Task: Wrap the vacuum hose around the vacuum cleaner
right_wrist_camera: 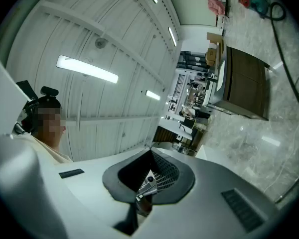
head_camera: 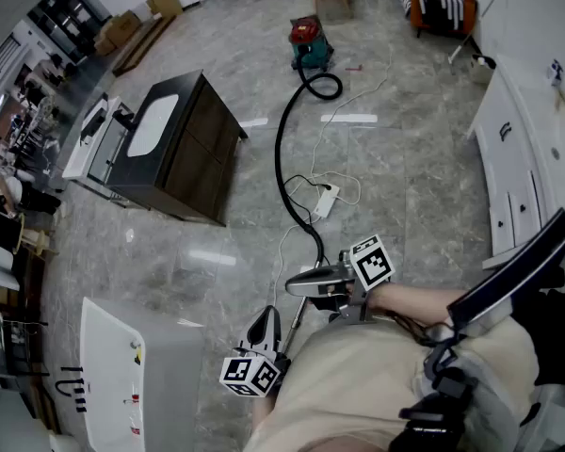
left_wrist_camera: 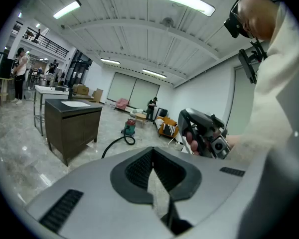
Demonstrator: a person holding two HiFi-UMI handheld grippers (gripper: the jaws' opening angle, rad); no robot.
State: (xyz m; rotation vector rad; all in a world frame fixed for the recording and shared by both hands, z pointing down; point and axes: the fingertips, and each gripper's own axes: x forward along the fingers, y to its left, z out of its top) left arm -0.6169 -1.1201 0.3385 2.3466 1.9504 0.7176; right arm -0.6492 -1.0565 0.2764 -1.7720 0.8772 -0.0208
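Head view: red-and-green canister vacuum cleaner far up grey floor. Long black vacuum hose runs lengthwise back toward person. Near end passes under right gripper, contact unclear; left gripper just behind.
Left gripper view: jaws pressed together, empty; cleaner well ahead.
Right gripper view: jaws together, empty, aimed at ceiling; hose cut off at edge.

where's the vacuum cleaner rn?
Head view: the vacuum cleaner sits on the floor at top centre, up and right of the dark cabinet. Its black hose trails down the picture toward the person.
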